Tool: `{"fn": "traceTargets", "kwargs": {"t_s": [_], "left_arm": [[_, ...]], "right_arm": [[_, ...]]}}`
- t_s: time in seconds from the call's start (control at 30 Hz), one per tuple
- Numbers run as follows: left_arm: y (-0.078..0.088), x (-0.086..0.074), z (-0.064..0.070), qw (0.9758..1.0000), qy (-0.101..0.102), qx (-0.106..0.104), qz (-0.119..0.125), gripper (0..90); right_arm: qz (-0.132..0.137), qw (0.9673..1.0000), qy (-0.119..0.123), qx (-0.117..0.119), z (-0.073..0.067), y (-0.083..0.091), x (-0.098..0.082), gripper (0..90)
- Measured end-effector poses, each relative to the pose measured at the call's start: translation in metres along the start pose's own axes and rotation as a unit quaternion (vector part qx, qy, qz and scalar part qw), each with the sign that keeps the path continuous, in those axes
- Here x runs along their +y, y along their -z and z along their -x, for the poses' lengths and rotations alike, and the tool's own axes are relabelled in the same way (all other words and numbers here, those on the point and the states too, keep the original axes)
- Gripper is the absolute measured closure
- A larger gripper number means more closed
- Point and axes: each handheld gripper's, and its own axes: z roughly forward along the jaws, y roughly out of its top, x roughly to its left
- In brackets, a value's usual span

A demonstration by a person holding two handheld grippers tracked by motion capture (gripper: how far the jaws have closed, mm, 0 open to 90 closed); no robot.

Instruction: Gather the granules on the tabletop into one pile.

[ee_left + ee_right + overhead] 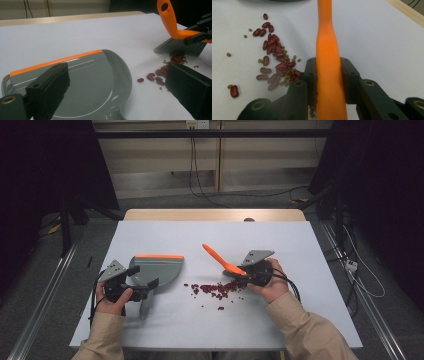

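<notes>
A: Your right gripper (pixel 248 271) has its jaws clamped on the orange brush (pixel 328 57) handle, bristles down on the table (pixel 280 320) at the right edge of the bean pile (pixel 216 289). Keep the bristles flat and sweep toward the dustpan (pixel 159 268), I'd say, in short strokes.

B: And your left gripper (pixel 145 290)? Its jaws stand wide apart at the near side of the dustpan, by its handle, gripping nothing that I can see.

A: Right. Nothing pins the pan, so it may slide when beans hit it. Note too that its orange lip faces away from the pile.

B: A few strays lie near the pile's front edge; otherwise nothing blocks the path.
</notes>
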Motion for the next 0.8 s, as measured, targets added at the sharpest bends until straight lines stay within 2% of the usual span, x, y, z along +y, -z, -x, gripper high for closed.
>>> {"fn": "traceTargets", "kwargs": {"t_s": [0.1, 0.3, 0.37, 0.47, 0.67, 0.8], "left_arm": [[0.000, 0.000, 0.001, 1.0000, 0.003, 0.000, 0.003, 5.6], [0.000, 0.000, 0.001, 1.0000, -0.001, -0.001, 0.002, 5.6], [0.000, 0.001, 0.001, 1.0000, 0.000, -0.002, 0.002, 5.6], [0.001, 0.001, 0.000, 1.0000, -0.001, -0.003, 0.003, 5.6], [0.000, 0.001, -0.001, 1.0000, -0.001, -0.007, 0.005, 5.6], [-0.001, 0.001, -0.001, 0.9999, 0.000, -0.011, 0.005, 5.6]], "right_arm": [[0.006, 0.9999, -0.003, 0.013, -0.003, 0.001, 0.000, 71.1], [0.012, 0.9998, 0.006, 0.014, -0.012, 0.000, 0.002, 71.2], [0.017, 0.9997, 0.000, 0.018, -0.012, 0.001, 0.003, 71.2], [0.026, 0.9996, -0.003, 0.006, -0.010, 0.003, 0.006, 71.2], [0.051, 0.9985, -0.023, -0.003, -0.007, 0.011, 0.019, 71.2], [0.076, 0.9950, -0.065, -0.003, -0.010, 0.014, 0.030, 71.1]]}}
